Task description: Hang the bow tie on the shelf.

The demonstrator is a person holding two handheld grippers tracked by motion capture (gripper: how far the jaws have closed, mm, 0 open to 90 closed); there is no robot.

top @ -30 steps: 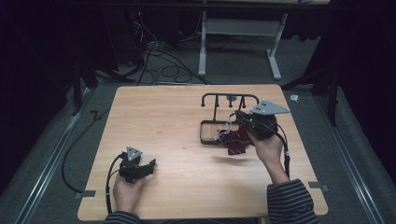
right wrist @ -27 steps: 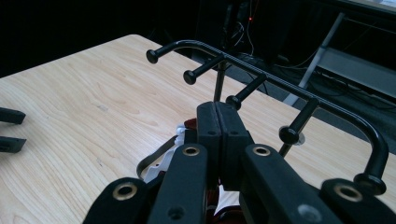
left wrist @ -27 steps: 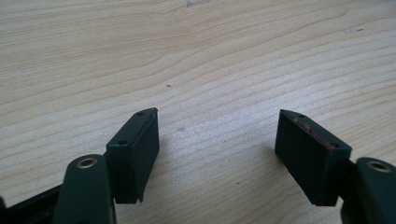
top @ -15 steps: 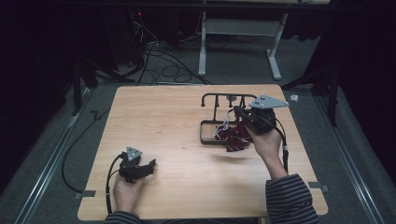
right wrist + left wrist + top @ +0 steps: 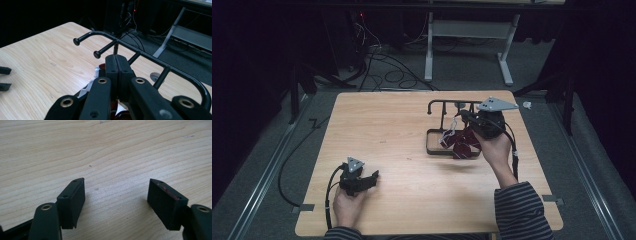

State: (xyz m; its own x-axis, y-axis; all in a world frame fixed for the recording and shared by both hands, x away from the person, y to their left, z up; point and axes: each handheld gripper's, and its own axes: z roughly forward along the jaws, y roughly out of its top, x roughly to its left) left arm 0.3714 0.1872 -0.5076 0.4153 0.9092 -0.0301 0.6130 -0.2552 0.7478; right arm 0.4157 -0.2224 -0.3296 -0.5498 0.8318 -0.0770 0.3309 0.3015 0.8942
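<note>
**Shut at the rack, wide open near the front-left corner**

On the right: pressed flat together, pad to pad, with no gap between the fingers [image 5: 111, 67] of the right gripper [image 5: 117, 58]. Held just under the top bar of the rack [image 5: 140, 51], tips close below its two knobbed pegs. Cannot tell whether anything thin is pinched between the pads. Directly beneath, a bit of white cord [image 5: 96, 71] and a sliver of dark red cloth [image 5: 102, 66].

From the high view: right gripper [image 5: 462, 114] raised at the rack [image 5: 452, 102], toward the far-right part of the tabletop [image 5: 387, 125], pointing toward the left edge. Below it, bunched over the rack's base frame, the cloth [image 5: 464, 142], with the cord [image 5: 449, 132] looping up from it toward the tips.

On the left: spread wide, nothing between the fingers [image 5: 72, 200] of the left gripper [image 5: 117, 192]. Bare wood under the gap and ahead of it, both tips low over the grain. Holding nothing, touching nothing but perhaps the wood itself. In the high view, left gripper [image 5: 372, 177] near the front-left corner, well apart from rack and cloth, aimed toward the right edge.
</note>
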